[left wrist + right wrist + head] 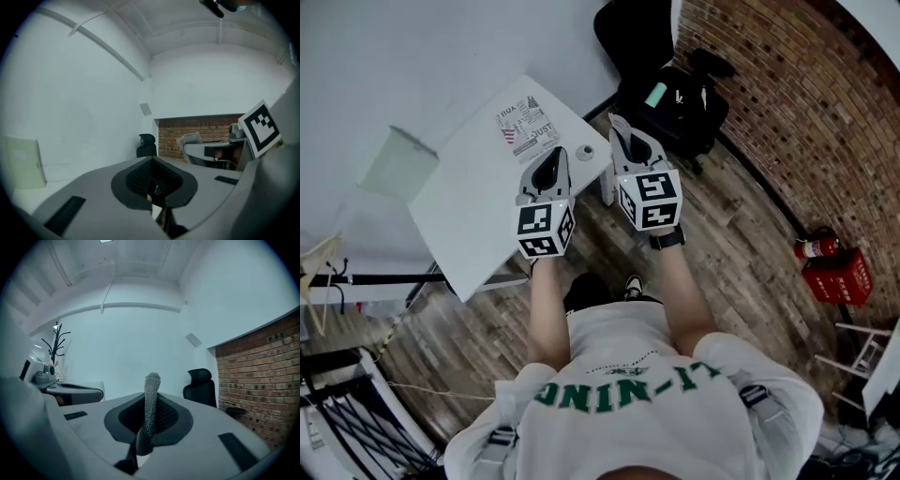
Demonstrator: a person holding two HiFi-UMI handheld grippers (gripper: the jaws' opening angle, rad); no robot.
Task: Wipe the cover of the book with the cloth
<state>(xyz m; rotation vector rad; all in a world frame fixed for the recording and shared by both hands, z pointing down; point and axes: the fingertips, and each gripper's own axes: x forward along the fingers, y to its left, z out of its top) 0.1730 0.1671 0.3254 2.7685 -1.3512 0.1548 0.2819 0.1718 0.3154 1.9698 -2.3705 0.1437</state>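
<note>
- Step: approach, pre-wipe. Cloth [151,397] gripped, no contact with book [527,127] yet.
- Book flat on white desk [459,220], cover up, towards the far corner, beyond both sets of fingertips. Small round item [585,152] near it, apart.
- Right gripper [623,131]: fingers clamped on the cloth, grey knit strip poking up between them.
- Left gripper [553,157]: fingers closed together, nothing held.
- Pose: both forearms out front, side by side, grippers up over the desk's edge, aimed roughly level at the far wall, not down at the desk.
- Next, probably: tip right gripper down, lower cloth onto cover, sweep across. Left could pin a book edge against sliding.
- Risk: only a narrow strip of cloth exposed, so fingers may scrape the cover if pressed low.
</note>
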